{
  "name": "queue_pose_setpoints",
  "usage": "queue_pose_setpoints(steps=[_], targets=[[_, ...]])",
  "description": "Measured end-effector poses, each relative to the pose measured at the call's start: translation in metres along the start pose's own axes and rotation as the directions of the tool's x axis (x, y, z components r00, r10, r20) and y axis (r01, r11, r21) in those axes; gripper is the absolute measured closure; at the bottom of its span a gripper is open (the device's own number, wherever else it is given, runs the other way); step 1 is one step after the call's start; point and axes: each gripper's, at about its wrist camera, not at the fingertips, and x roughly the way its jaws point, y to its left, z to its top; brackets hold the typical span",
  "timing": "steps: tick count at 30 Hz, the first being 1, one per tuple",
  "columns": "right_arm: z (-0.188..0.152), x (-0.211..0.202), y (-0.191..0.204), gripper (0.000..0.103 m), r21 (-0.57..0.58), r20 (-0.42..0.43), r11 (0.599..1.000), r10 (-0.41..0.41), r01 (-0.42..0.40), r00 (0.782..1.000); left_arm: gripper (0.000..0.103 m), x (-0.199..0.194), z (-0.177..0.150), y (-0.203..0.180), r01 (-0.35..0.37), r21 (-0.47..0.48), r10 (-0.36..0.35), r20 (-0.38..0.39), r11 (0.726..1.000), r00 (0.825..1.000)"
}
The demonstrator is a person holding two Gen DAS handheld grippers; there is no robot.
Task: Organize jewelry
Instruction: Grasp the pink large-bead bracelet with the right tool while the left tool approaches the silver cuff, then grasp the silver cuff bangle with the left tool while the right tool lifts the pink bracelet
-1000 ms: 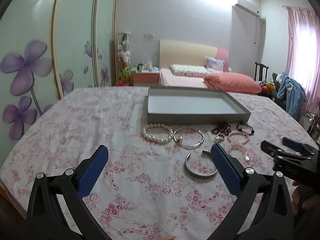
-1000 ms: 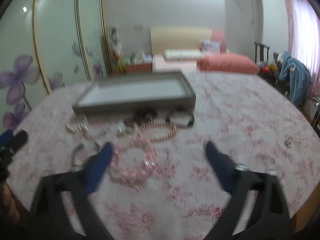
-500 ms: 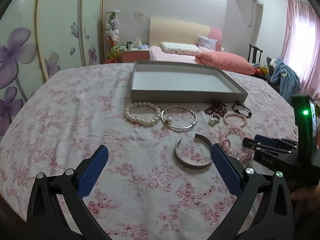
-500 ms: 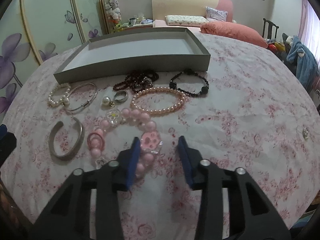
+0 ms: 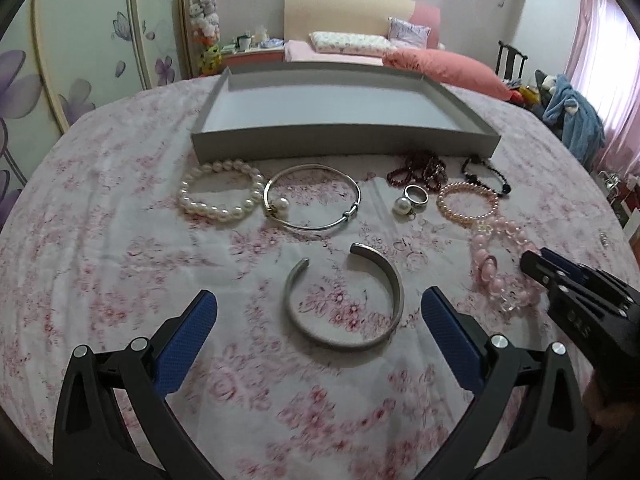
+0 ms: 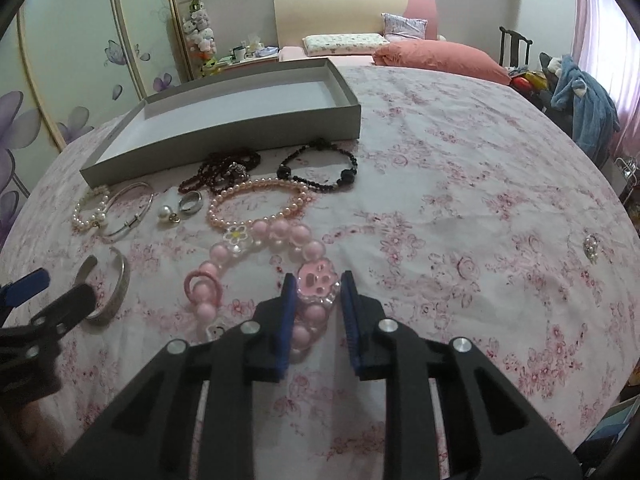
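Right gripper (image 6: 318, 286) narrowed around pink bead bracelet (image 6: 280, 240), poised to lift | left gripper (image 5: 320, 320) wide over silver cuff (image 5: 394, 292); grey tray (image 5: 344, 146) waited

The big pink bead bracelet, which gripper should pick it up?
The right gripper. Its jaws already straddle the pink bead bracelet at the paw charm, nearly closed. The left gripper is wide open around the silver cuff instead.

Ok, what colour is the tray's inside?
Pale grey; the tray shows best in the left wrist view.
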Motion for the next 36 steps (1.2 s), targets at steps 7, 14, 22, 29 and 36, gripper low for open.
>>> queue_pose_setpoints(steps=[7,14,22,29,36], targets=[[0.0,-0.001,0.001,0.08,-0.001,0.002,1.0,0.0,0.0,1.0,0.02,0.014,0.0,-0.006,-0.033,0.012,0.033,-0.027,0.999,0.999],[-0.001,-0.002,0.003,0.08,-0.008,0.007,1.0,-0.007,0.007,1.0,0.034,0.011,-0.001,-0.005,-0.042,0.024,0.042,-0.006,0.999,0.999],[-0.003,-0.005,0.006,0.08,-0.029,0.004,1.0,0.004,-0.004,1.0,0.035,0.002,-0.006,0.027,-0.069,0.001,0.069,-0.012,0.998,0.998],[-0.004,-0.005,0.008,0.076,-0.038,0.006,0.999,0.001,-0.001,1.0,0.032,-0.003,-0.011,0.035,-0.083,-0.009,0.083,-0.007,0.997,0.997],[-0.004,-0.009,0.004,0.08,-0.024,0.016,0.999,0.04,-0.04,0.999,0.035,-0.007,-0.014,0.038,-0.067,-0.031,0.067,0.003,0.997,0.998]])
